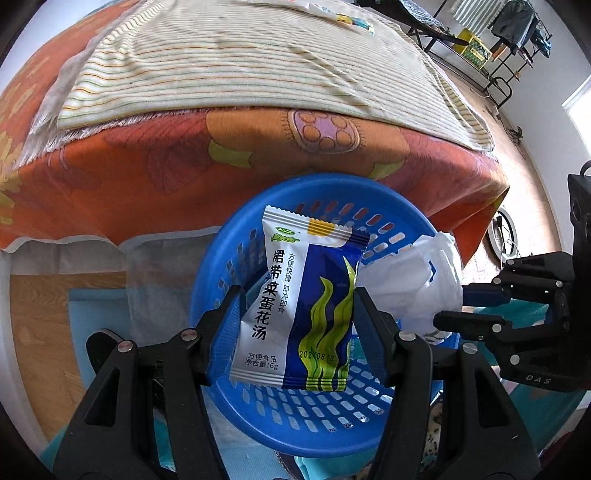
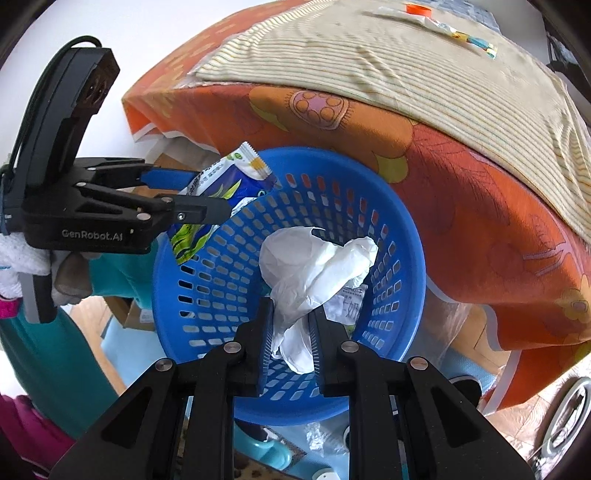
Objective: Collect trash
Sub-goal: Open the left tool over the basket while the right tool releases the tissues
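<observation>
My left gripper [image 1: 297,295] is shut on a blue and white soup packet [image 1: 299,306] and holds it over the blue plastic basket [image 1: 295,413]. The same gripper [image 2: 207,195] and packet [image 2: 221,177] show at the left in the right wrist view. My right gripper [image 2: 293,314] is shut on a crumpled white plastic bag [image 2: 314,262] over the basket [image 2: 207,291]. The bag [image 1: 413,284] and right gripper [image 1: 461,306] also show at the right in the left wrist view.
Behind the basket stands a table with an orange flowered cloth [image 1: 147,166] and a striped cloth [image 1: 240,62] on top. More wrappers [image 2: 458,33] and an orange cap [image 2: 417,8] lie at its far side. A wooden floor [image 1: 40,332] is below.
</observation>
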